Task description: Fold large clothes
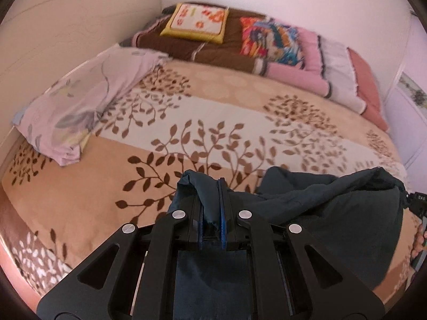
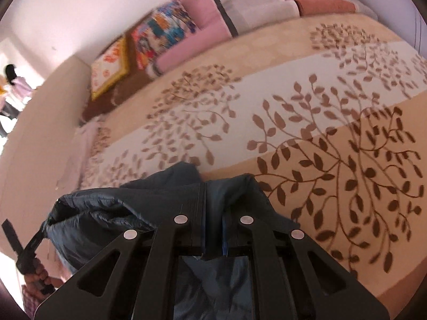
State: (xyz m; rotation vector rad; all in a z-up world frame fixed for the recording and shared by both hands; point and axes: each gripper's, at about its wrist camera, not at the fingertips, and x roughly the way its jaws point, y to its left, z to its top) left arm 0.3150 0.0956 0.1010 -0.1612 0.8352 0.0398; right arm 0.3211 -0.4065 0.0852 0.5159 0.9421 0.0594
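L gripper [image 1: 212, 208]: jaws nearly closed, pinching a bunched edge of the dark blue garment [image 1: 333, 213] between the blue pads; cloth pokes up past the tips and hangs down under the frame. From there the garment stretches to the right, held up off the bed, w/ a raised corner at far right.

R gripper [image 2: 213, 213]: jaws close together, same garment [image 2: 112, 213] clamped between them, fabric draping over both fingers and sagging left.

Beyond: bedspread [image 1: 226, 122] w/ brown leaf print. Lilac pillow [image 1: 80, 112] on its left side; yellow-edged cushion [image 1: 197, 21], bright patterned cushion [image 1: 269, 40] & pink blanket [image 1: 307, 61] along the far wall.
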